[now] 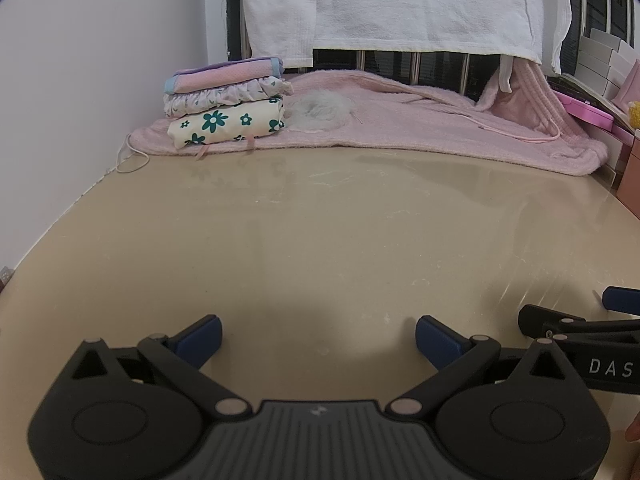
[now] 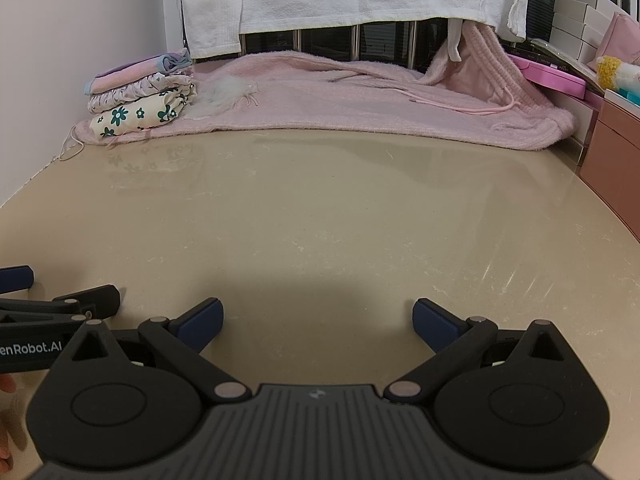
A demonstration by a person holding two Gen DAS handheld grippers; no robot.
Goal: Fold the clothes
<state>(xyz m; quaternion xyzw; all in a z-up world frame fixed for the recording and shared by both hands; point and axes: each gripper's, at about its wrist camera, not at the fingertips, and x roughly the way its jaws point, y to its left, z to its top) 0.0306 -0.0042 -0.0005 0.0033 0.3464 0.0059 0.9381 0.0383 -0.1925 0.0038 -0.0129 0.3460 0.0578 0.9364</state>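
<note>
The left gripper is spread wide with nothing between its blue pads, low over the bare near part of the beige table. The right gripper is equally wide and empty, just beside the left one over the same near part of the table; each shows at the edge of the other's view, side by side and apart.

Landmark: the pink blanket, spread across the far side of the table under a white towel hung on a dark railing. On the blanket's left end, next to the wall, sits a stack of three folded clothes: a white piece with green flowers at the bottom, a pale frilled one in the middle, a pink one with blue trim on top. Just right of the stack, on the blanket, lies a grey fluffy tuft. A thin pink cord trails over the blanket's right part, where the blanket bunches up against the railing. Past the blanket's right end stand white boxes, a pink case and a pink cabinet. Off the blanket's left corner a white string loop rests on the table. Both grippers are well apart from the blanket and the stack
</note>
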